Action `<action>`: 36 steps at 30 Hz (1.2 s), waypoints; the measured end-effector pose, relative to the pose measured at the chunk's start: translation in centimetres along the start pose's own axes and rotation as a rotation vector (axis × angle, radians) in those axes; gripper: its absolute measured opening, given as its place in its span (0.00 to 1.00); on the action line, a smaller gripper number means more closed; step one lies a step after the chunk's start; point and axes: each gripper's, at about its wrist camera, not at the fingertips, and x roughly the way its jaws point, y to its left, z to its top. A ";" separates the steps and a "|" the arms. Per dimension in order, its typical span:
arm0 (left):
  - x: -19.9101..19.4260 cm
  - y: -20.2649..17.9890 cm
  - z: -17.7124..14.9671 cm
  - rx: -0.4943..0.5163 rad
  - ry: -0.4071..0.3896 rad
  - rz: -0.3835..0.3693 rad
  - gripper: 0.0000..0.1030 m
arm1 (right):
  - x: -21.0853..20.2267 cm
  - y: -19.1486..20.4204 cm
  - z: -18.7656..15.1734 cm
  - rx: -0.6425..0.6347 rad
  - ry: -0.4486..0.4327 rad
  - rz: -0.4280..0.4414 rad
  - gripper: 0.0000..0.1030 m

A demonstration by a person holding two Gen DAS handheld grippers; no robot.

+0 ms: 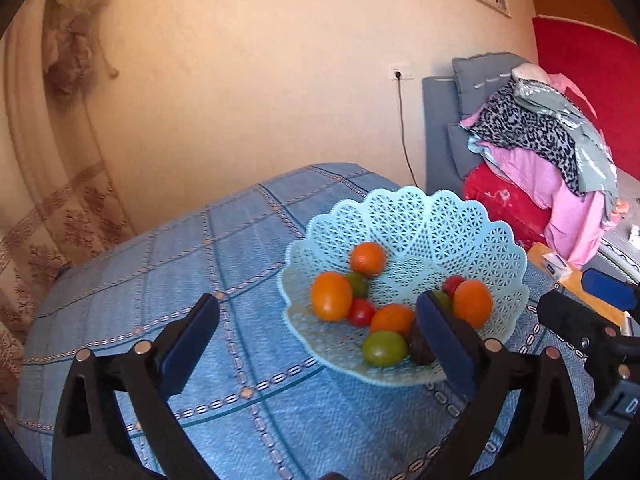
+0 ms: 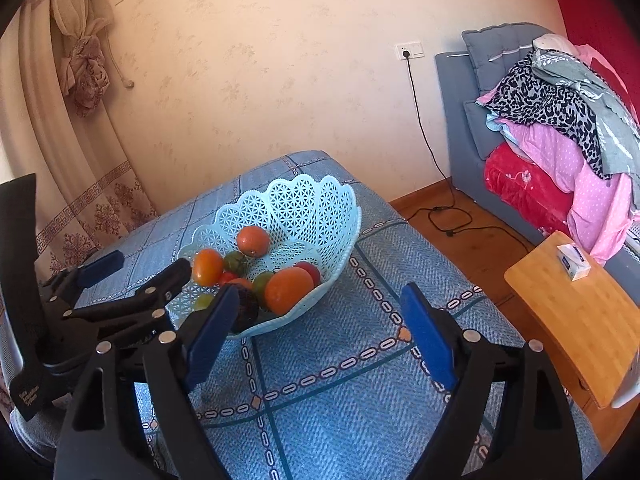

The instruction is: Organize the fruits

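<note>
I see my left gripper (image 1: 316,334) spread wide with nothing between its pads, and my right gripper (image 2: 322,334) wide and empty too; the fruits (image 1: 362,308) all sit inside the blue basket (image 1: 424,220) on the table (image 1: 160,264)

Little can be read — small white lettering runs along the black handle (image 2: 30,394) at about eight o'clock in the right wrist view, too blurred to make out, and the small white box (image 2: 574,262) on the wooden board (image 2: 576,320) bears illegible print
</note>
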 end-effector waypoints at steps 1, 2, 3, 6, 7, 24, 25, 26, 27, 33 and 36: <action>-0.3 0.3 -0.1 -0.009 -0.005 0.002 0.95 | -0.2 0.1 0.0 -0.004 -0.002 -0.004 0.84; -0.5 0.4 -0.1 -0.016 -0.006 0.002 0.95 | -0.3 0.3 0.0 -0.010 -0.003 -0.007 0.84; -0.7 0.8 -0.1 -0.028 -0.006 0.000 0.95 | -0.4 0.3 0.0 -0.014 -0.002 -0.010 0.85; -1.0 1.5 -0.3 -0.049 -0.008 0.003 0.95 | -0.6 0.7 0.0 -0.024 -0.003 -0.019 0.89; -1.1 1.6 -0.3 -0.052 -0.007 0.007 0.95 | -0.7 0.9 -0.1 -0.030 -0.006 -0.024 0.90; -2.0 3.3 -1.7 -0.051 -0.013 0.088 0.95 | -0.3 2.9 -0.7 -0.110 0.014 -0.123 0.98; -2.0 3.4 -1.7 -0.051 -0.011 0.090 0.95 | -0.1 3.0 -0.7 -0.120 0.020 -0.136 0.98; -2.0 3.4 -1.7 -0.050 -0.009 0.091 0.95 | 0.0 3.1 -0.8 -0.126 0.025 -0.146 0.98; -2.0 3.4 -1.8 -0.051 -0.007 0.092 0.95 | 0.2 3.1 -0.9 -0.130 0.032 -0.155 0.98; -1.9 3.5 -1.9 -0.048 -0.005 0.101 0.95 | 0.7 3.8 -1.1 -0.181 0.032 -0.182 0.98; -1.7 3.4 -2.0 -0.044 0.001 0.108 0.95 | 0.7 4.2 -1.1 -0.208 0.020 -0.198 0.98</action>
